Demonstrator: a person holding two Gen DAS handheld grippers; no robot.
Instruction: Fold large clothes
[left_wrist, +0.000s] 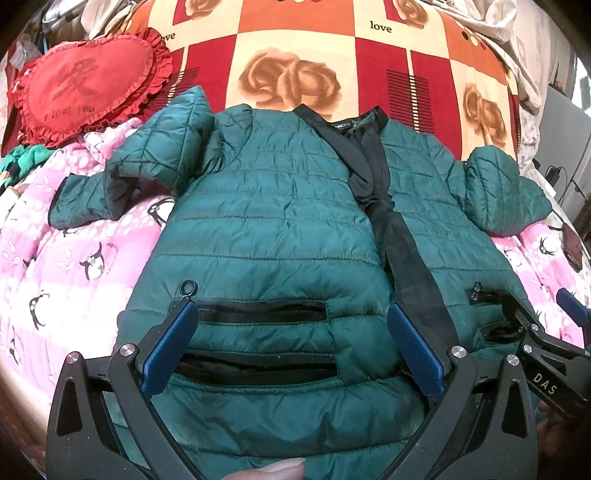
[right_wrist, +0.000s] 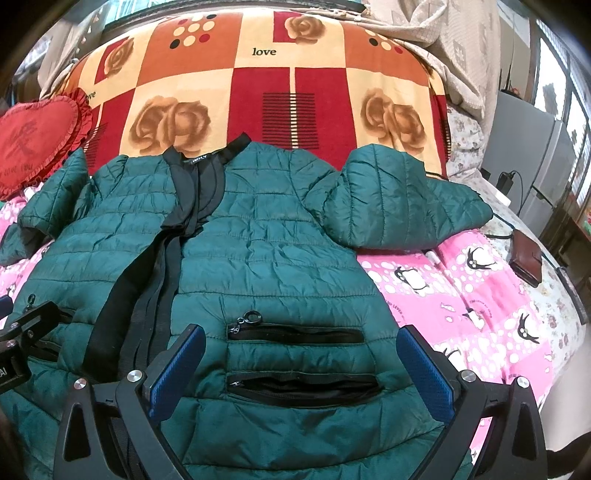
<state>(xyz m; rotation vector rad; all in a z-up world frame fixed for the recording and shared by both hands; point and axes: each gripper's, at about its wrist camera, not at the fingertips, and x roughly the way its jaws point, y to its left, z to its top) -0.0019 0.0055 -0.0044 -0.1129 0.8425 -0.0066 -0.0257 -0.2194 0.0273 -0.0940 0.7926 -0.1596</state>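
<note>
Your green quilted jacket (left_wrist: 280, 206) lies front-up and spread flat on the pink penguin quilt (left_wrist: 55, 258), collar toward the rose-patterned blanket (left_wrist: 295, 55). That blanket is printed "love" in both views. The neck label (right_wrist: 199, 159) shows only "HOLY"; its remaining letters are hidden. The red heart cushion (left_wrist: 81, 96) reads "i love you".

Your left gripper (left_wrist: 291, 350) is spread wide, pads either side of two pocket zips. Your right gripper (right_wrist: 301, 373) is likewise wide above the other panel's pockets; its body carries "DAS" in the left view.

Only the right view shows the brown wallet (right_wrist: 526, 264) and cabled charger (right_wrist: 504, 179).
</note>
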